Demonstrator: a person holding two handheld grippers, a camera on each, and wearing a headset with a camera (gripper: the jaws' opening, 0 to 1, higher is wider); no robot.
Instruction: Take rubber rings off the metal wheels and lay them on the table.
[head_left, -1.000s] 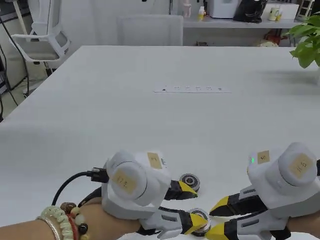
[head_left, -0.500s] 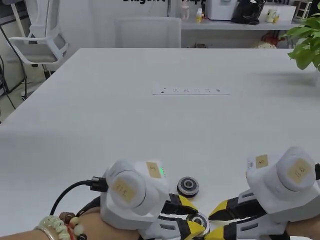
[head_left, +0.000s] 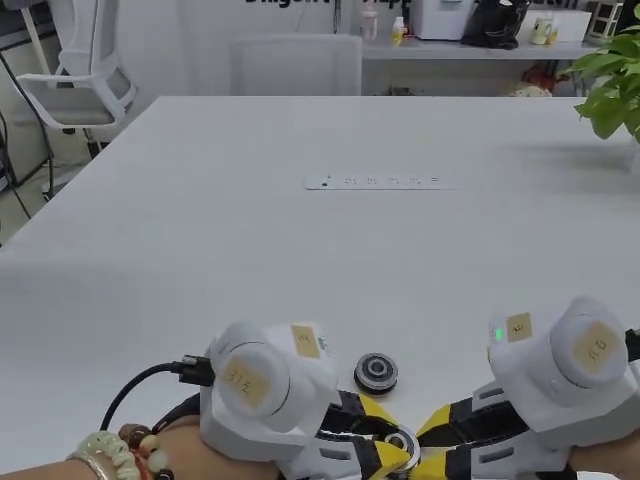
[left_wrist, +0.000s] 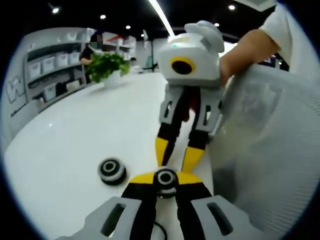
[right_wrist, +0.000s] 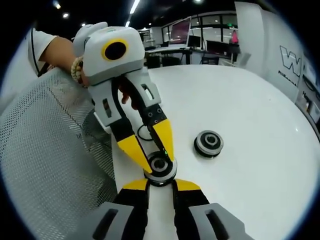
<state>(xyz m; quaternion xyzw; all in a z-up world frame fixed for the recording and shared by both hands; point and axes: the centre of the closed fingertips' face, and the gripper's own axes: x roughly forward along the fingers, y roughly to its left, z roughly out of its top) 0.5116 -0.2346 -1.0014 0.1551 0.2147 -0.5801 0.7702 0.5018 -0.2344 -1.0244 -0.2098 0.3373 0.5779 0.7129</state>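
One wheel (head_left: 401, 441) is pinched tight by left gripper (left_wrist: 166, 179) and right gripper (right_wrist: 160, 184) together; second wheel (head_left: 377, 371), at 11 o'clock, is left ringed, untouched.

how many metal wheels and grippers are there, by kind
metal wheels: 2 (held wheel in the left gripper's jaws, free wheel lying on the table)
grippers: 2 (left gripper, right gripper)
total: 4
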